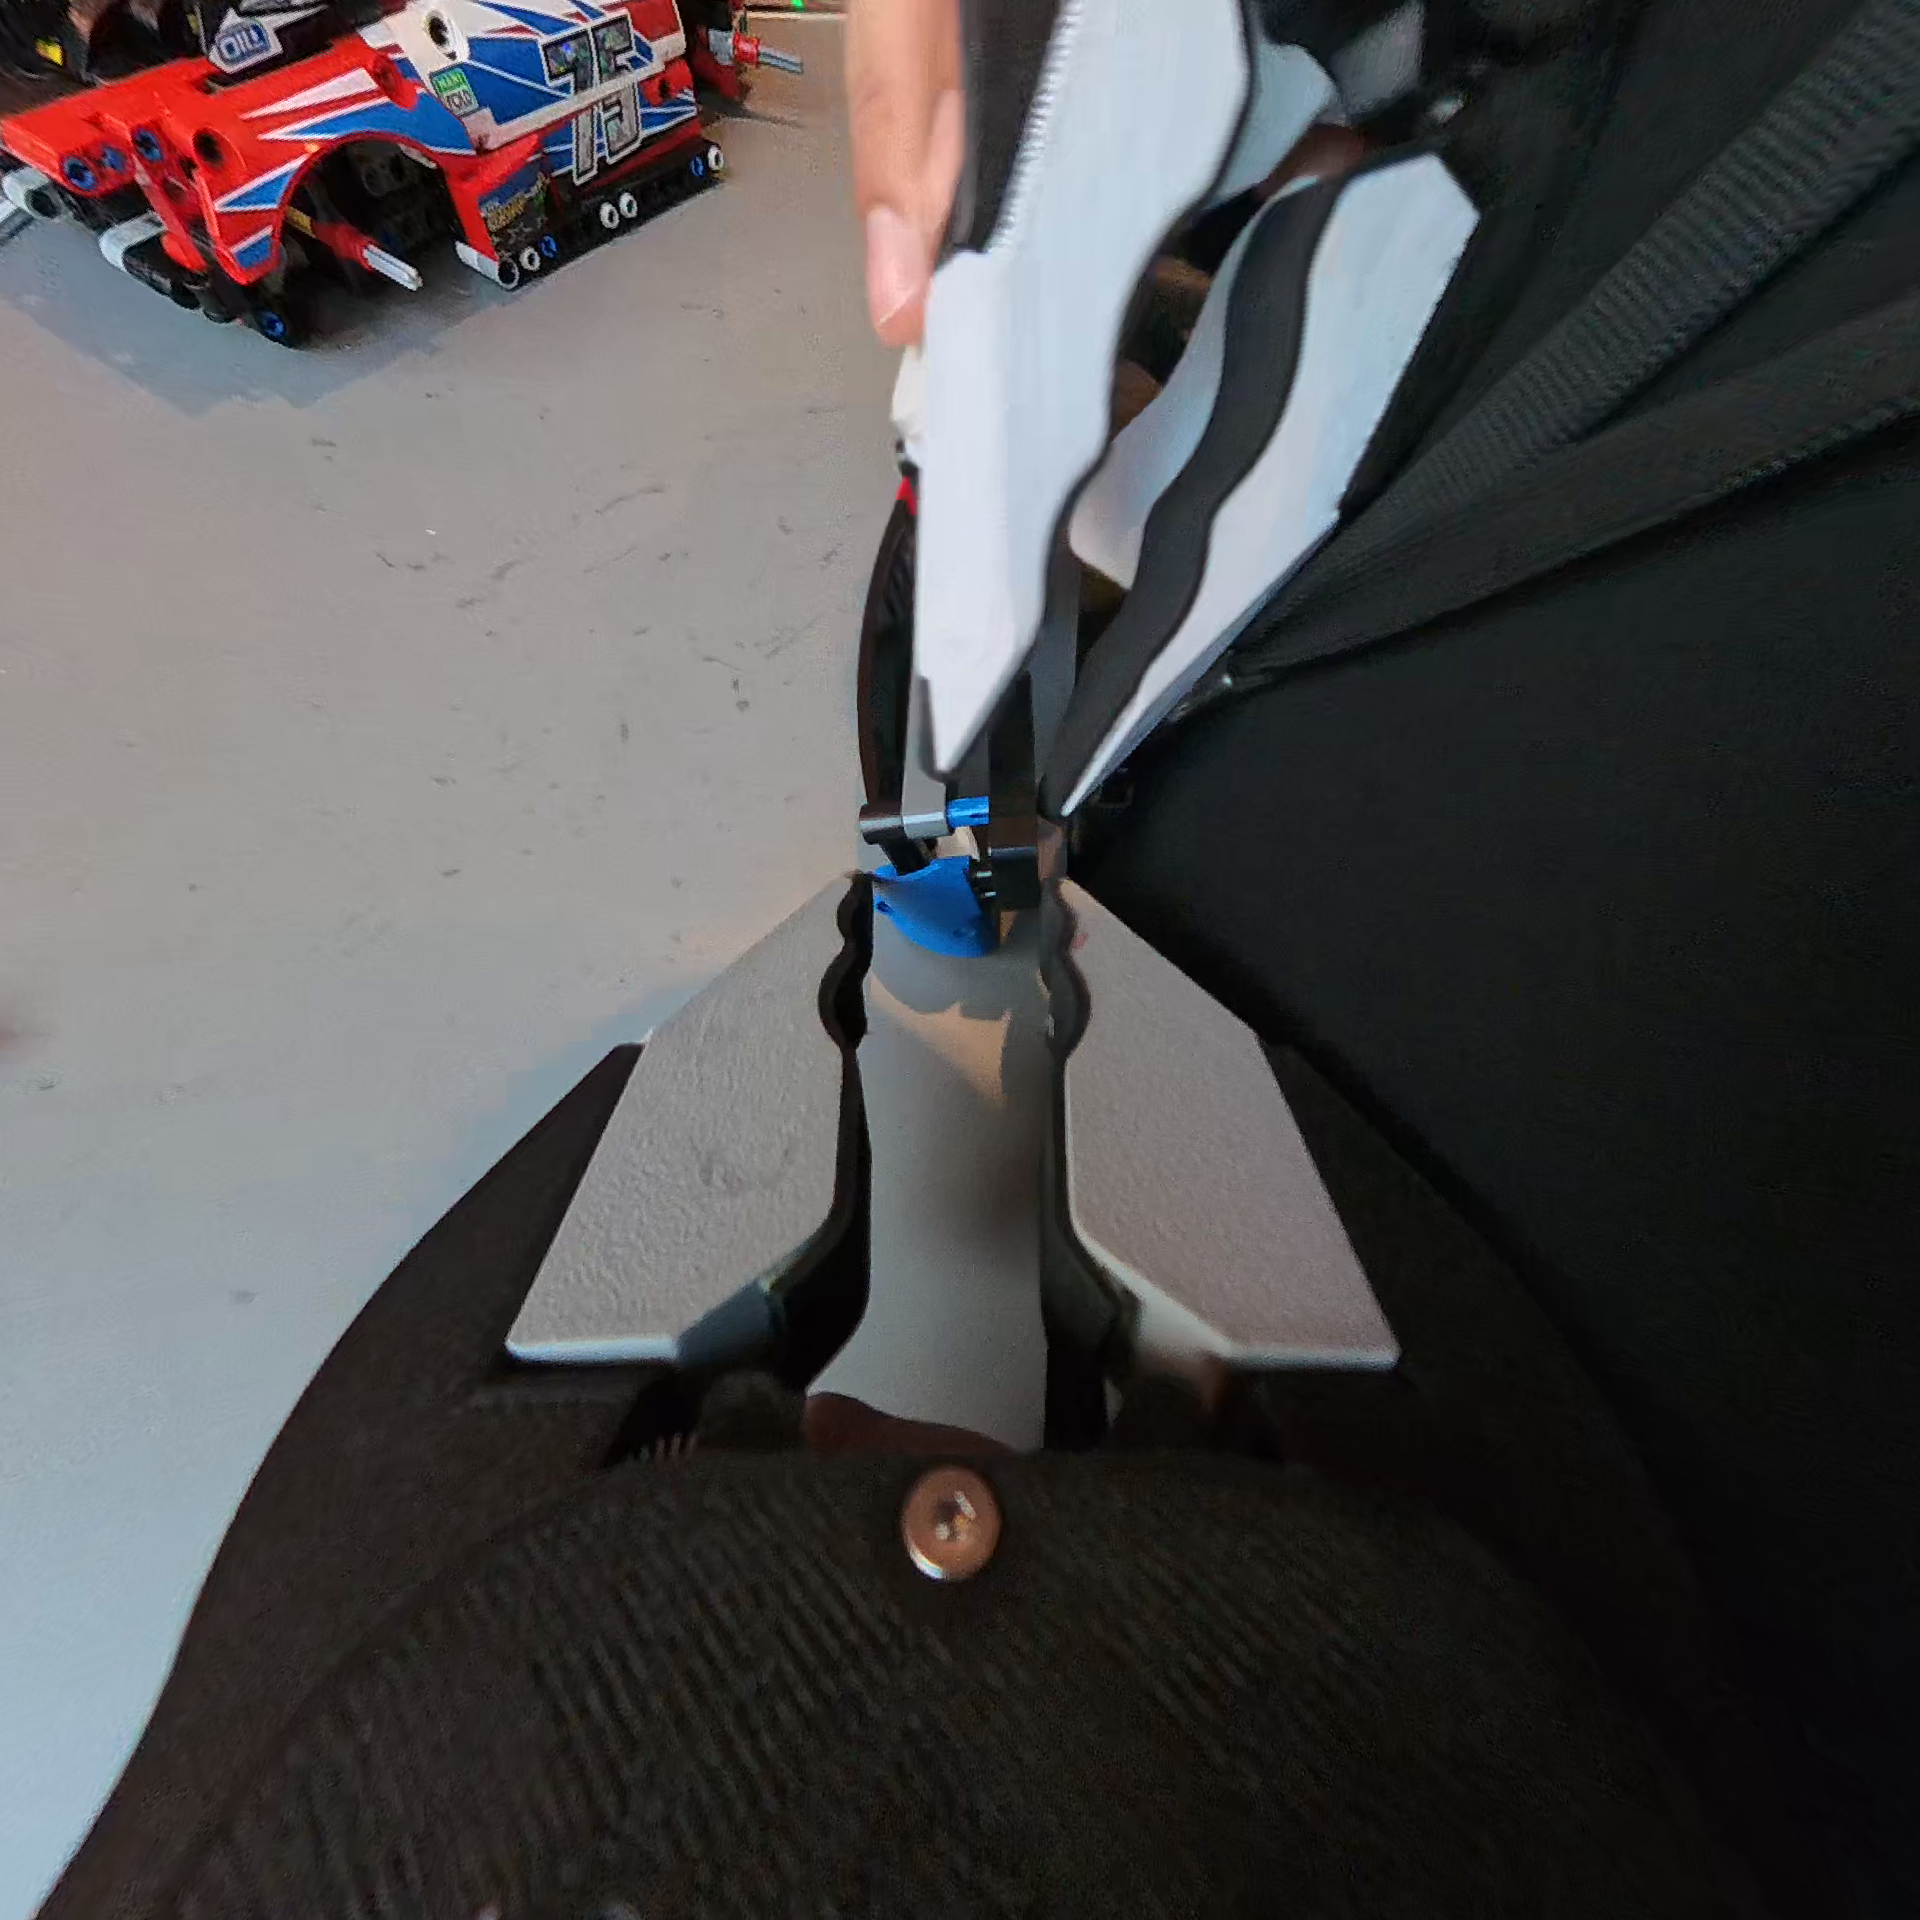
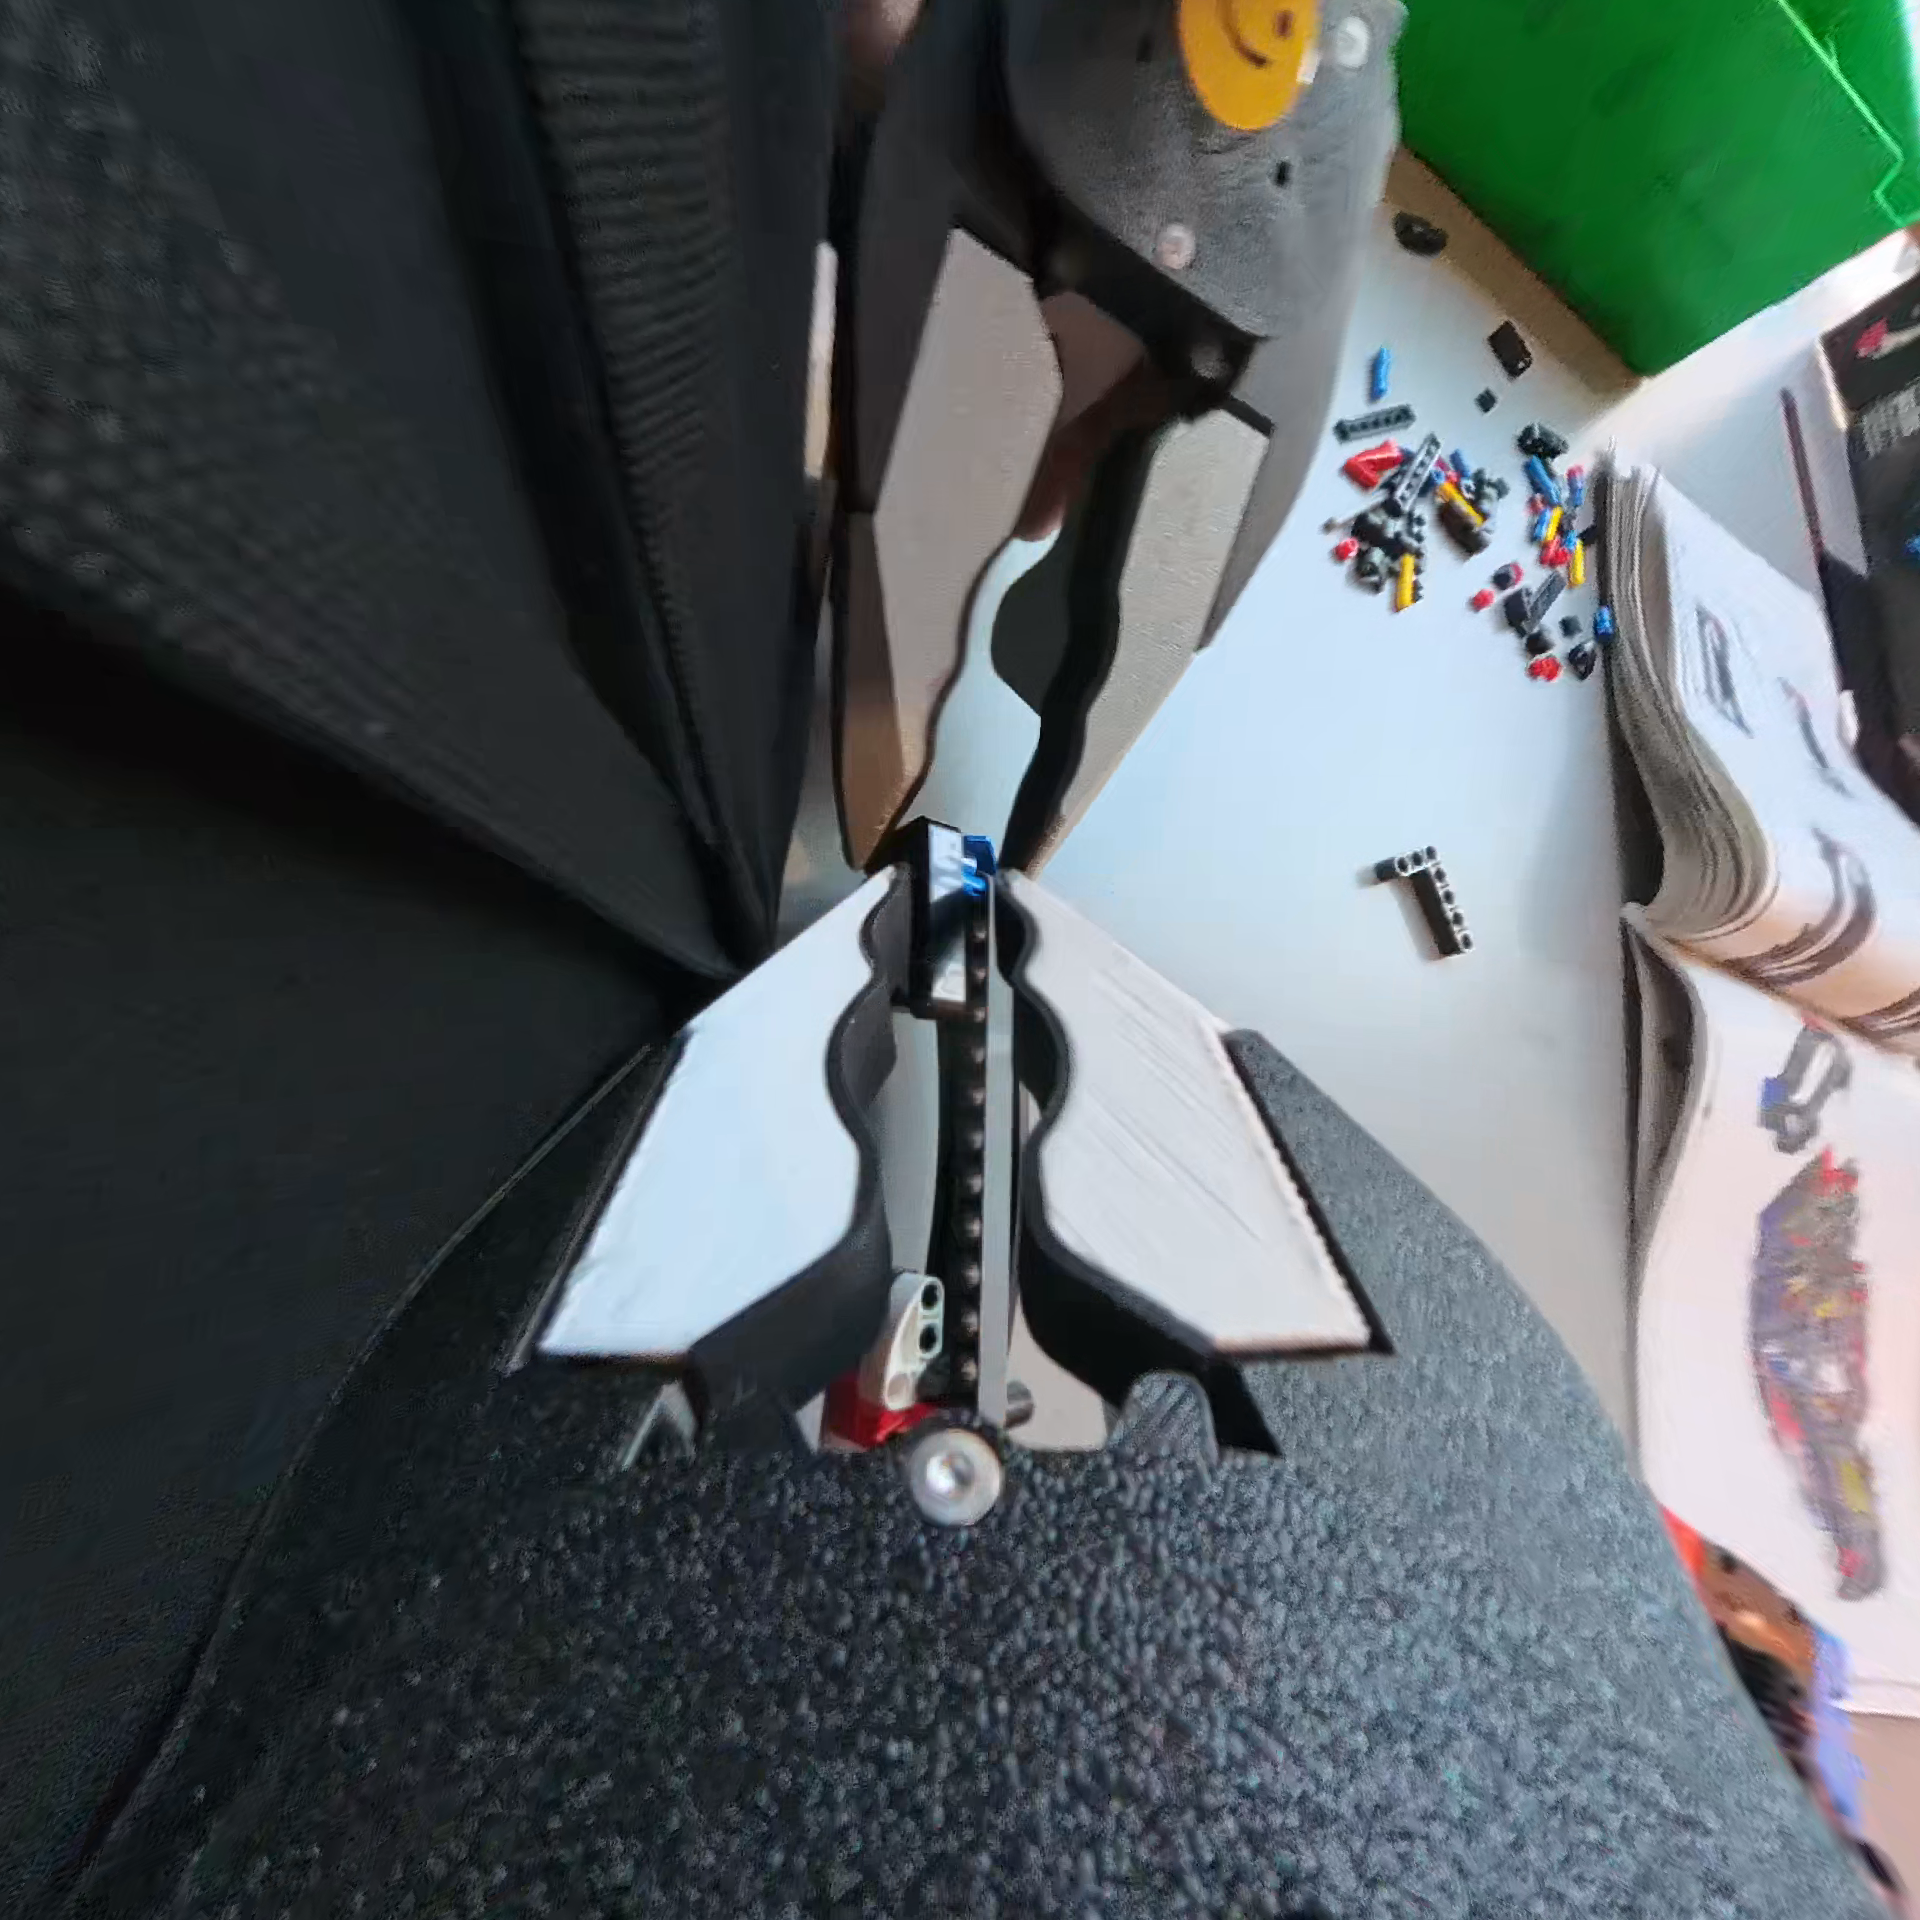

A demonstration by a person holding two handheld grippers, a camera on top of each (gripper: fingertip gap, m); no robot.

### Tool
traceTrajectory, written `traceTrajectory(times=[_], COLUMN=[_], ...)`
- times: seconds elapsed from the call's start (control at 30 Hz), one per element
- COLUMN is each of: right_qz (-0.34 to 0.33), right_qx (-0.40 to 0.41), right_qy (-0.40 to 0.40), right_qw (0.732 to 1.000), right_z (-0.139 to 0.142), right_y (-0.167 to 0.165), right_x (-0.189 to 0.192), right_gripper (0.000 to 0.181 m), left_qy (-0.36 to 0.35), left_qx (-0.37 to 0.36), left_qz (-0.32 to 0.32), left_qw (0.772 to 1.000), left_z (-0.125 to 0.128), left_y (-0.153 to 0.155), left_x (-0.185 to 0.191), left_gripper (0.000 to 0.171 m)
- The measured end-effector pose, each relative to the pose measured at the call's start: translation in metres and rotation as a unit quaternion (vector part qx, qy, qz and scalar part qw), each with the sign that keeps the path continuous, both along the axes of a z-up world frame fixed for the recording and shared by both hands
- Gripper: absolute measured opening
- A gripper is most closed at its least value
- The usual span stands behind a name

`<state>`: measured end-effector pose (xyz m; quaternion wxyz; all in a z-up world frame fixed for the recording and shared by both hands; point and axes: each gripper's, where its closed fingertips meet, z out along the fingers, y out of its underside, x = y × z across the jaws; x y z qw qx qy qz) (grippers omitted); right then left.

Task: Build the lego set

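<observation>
Black and long, the holed lego beam (image 2: 975,1143) lies lengthwise between the right claw (image 2: 940,883) fingers, which are closed on it, so its tip, carrying a small blue pin (image 2: 977,864), sticks out toward 12 o'clock where the left claw (image 1: 951,894) meets it. The left claw looks nearly closed around a small blue piece (image 1: 935,912) at that same tip, though whether it truly pinches it I cannot tell. Holding the sub-assembly off the desk (image 1: 364,727), close to the person's dark jacket (image 1: 1558,1039), probably lets both claws push against each other to seat the pin. A thumb (image 1: 902,166) steadies the right claw from above. Room is tight at 3 o'clock in the left wrist view, where cloth crowds the claws; toward 9 o'clock the grey desk lies open. The part-built red, white and blue car (image 1: 364,145) sits well apart at 11 o'clock. Loose pieces (image 2: 1475,520), an L-shaped beam (image 2: 1429,896) and the instruction booklet (image 2: 1766,831) lie at 2 to 3 o'clock in the right wrist view.
</observation>
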<state>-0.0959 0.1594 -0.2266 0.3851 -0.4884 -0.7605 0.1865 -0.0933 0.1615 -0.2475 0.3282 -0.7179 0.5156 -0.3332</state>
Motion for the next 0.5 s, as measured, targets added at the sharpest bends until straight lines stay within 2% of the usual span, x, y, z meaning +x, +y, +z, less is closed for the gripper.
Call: traceTrajectory(times=[0.17, 0.33, 0.5], right_qz=[-0.002, 0.01, 0.042], right_qx=[0.023, 0.074, 0.093], right_qy=[-0.026, -0.032, -0.037], right_qw=[0.999, 0.997, 0.994], right_z=[-0.005, -0.0047, -0.0049], right_y=[0.0009, 0.0047, 0.0062], right_x=[0.0025, 0.0031, 0.0028], right_gripper=[0.012, 0.011, 0.012], left_qy=[0.005, -0.024, -0.015], left_qx=[0.004, -0.079, -0.081], left_qz=[-0.002, 0.016, 0.015], left_qw=[1.0, 0.996, 0.996], left_z=[-0.0002, 0.0019, 0.002], left_y=[0.0019, 0.0005, 0.0022], left_x=[0.002, 0.0044, 0.0051], left_gripper=[0.029, 0.029, 0.029])
